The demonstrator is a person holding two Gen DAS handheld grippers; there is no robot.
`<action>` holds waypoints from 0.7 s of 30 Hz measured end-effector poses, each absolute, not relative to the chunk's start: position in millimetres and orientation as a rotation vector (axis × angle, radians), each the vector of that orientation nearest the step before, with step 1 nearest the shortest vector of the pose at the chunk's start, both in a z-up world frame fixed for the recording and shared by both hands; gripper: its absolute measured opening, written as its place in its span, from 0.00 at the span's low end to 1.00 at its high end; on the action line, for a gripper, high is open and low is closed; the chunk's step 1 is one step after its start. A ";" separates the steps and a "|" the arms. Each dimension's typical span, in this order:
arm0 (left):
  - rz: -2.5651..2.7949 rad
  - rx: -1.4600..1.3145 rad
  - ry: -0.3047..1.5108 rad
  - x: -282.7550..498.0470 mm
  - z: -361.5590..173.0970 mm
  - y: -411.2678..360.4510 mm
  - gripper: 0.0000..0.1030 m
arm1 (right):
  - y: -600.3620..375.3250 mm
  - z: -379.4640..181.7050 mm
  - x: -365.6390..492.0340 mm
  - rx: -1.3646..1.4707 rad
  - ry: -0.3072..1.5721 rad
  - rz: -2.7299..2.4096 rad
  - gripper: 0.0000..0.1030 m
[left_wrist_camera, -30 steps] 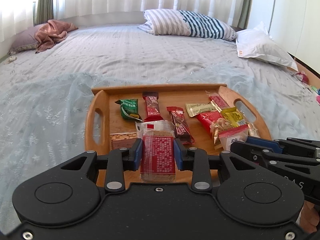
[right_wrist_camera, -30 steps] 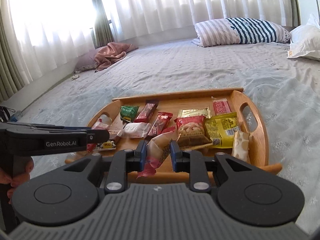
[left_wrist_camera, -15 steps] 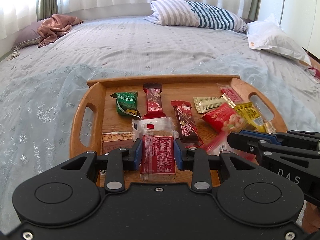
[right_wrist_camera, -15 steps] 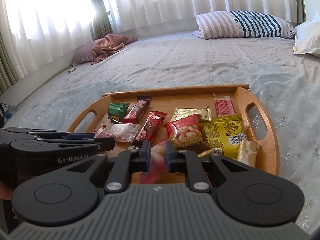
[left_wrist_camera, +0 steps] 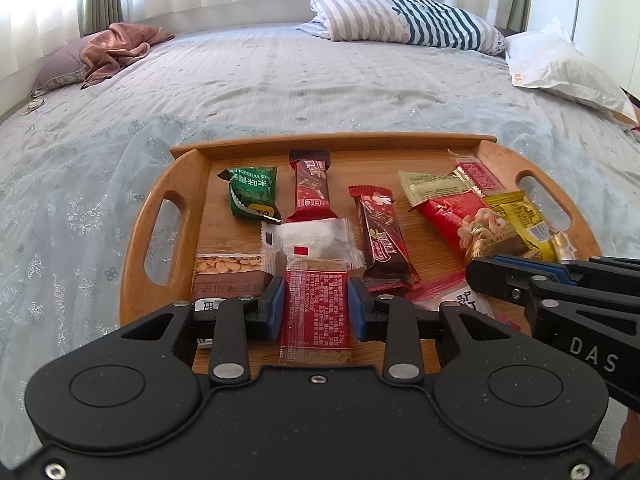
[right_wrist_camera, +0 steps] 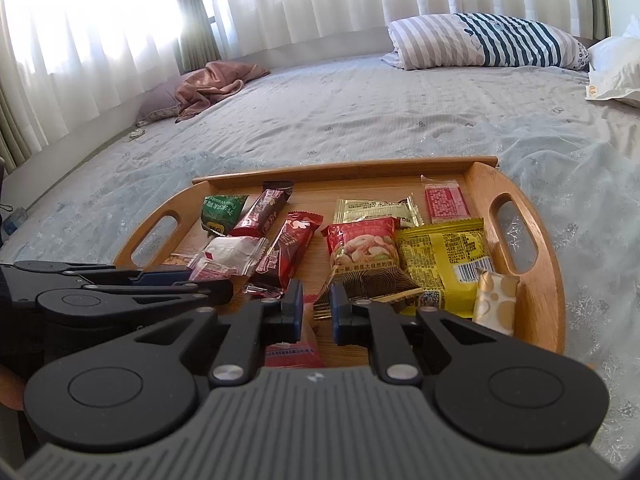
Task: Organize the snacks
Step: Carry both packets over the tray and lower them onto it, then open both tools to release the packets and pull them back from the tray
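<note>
- I am holding the left gripper (left_wrist_camera: 316, 303) low over the near edge of the wooden tray (left_wrist_camera: 136, 248), its blue pads clamping a flat red snack bar (left_wrist_camera: 315, 312) with small white print, its clear wrapper ends showing a brown biscuit edge.
- Just left of that gripper, a peanut bar (left_wrist_camera: 228, 274) with a strip of pictured nuts is lying on the tray floor, partly under the left finger.
- Ahead and left, a green wasabi packet (left_wrist_camera: 252, 196) is sitting crumpled, its lower corner torn open.
- Straight ahead, a clear-wrapped white cake (left_wrist_camera: 312, 240) is touching the far tip of the held bar, and a dark red bar (left_wrist_camera: 312, 188) is lying beyond it, pointing away.
- Ahead and right, a second dark red bar (left_wrist_camera: 384, 240) is lying at a slant.
- I am keeping the right gripper (right_wrist_camera: 314, 312) beside the left one, its fingers set narrowly apart around a pale pink packet (right_wrist_camera: 309, 330); I cannot tell whether the pads are gripping it.
- Just ahead of the right gripper, a red peanut bag (right_wrist_camera: 362, 252) is overlapping a yellow packet (right_wrist_camera: 444, 256) to its right.
- Beyond those, a pale gold sachet (right_wrist_camera: 376, 210) and a small pink sachet (right_wrist_camera: 446, 200) are lying by the far rim.
- Far right, a gold-spotted white candy (right_wrist_camera: 494, 300) is leaning against the tray wall.
</note>
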State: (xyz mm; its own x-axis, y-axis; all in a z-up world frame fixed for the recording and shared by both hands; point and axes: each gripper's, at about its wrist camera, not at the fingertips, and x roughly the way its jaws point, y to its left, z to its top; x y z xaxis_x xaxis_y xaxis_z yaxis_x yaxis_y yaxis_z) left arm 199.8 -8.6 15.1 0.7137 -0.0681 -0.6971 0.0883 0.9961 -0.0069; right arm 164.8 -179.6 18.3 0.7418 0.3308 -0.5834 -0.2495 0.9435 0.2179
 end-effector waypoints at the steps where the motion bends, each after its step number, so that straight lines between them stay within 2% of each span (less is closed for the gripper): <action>1: -0.085 0.027 0.771 200.6 14.6 -8.6 0.30 | -180.1 18.1 164.5 0.129 0.663 0.319 0.17; 10: -0.076 0.013 0.771 202.5 15.6 -6.5 0.33 | -180.6 19.2 163.5 0.128 0.654 0.320 0.18; 15: -0.084 0.000 0.753 195.4 24.2 -3.8 0.46 | -181.3 26.2 155.9 0.122 0.627 0.322 0.28; 17: -0.079 0.003 0.742 191.3 28.8 -3.3 0.57 | -183.1 31.1 150.9 0.121 0.612 0.325 0.28; 19: -0.072 0.011 0.727 186.1 33.3 -2.6 0.62 | -184.1 36.3 145.9 0.116 0.595 0.325 0.28; 20: -0.069 0.014 0.720 182.6 36.0 -2.6 0.64 | -184.8 38.8 143.2 0.114 0.586 0.323 0.30; 21: -0.067 0.014 0.716 179.2 38.4 -1.7 0.66 | -185.5 40.7 140.5 0.113 0.578 0.322 0.38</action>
